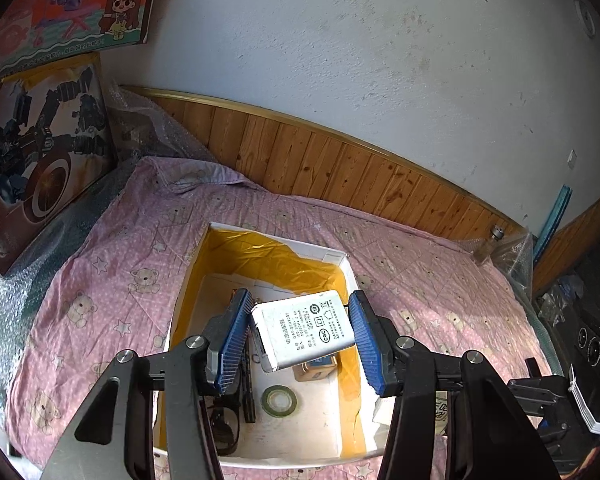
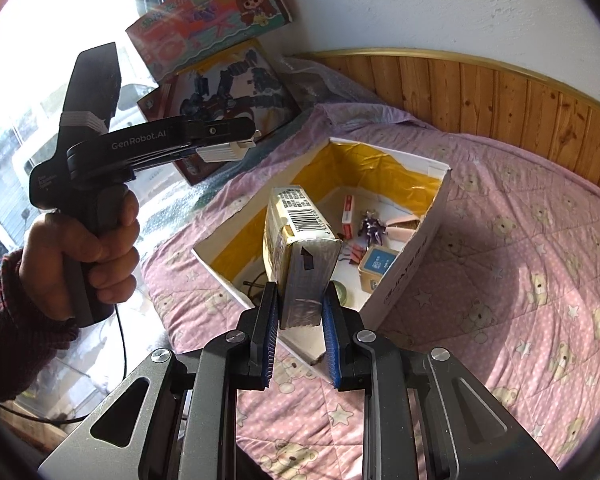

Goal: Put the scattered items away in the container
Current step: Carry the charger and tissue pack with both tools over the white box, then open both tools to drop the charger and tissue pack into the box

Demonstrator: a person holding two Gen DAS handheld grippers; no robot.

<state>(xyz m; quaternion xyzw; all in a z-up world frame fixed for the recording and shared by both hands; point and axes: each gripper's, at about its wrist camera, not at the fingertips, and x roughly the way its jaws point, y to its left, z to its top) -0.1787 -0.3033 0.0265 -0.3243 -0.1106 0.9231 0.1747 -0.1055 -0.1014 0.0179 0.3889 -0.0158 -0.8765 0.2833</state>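
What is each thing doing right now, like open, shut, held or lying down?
Left gripper: open, the white charger sits loose between its fingers.
White charger: tilted, over the box.
Right gripper: shut on the taped packet.
Taped packet: held upright, above the box's near edge.
Box: open, no lid, on the bed.
Tape roll: lying flat in the box.

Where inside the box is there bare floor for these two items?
Inside the box, bare floor lies around the tape roll, toward the near wall. The figurine and small cartons crowd one end; dark cables fill the left corner.
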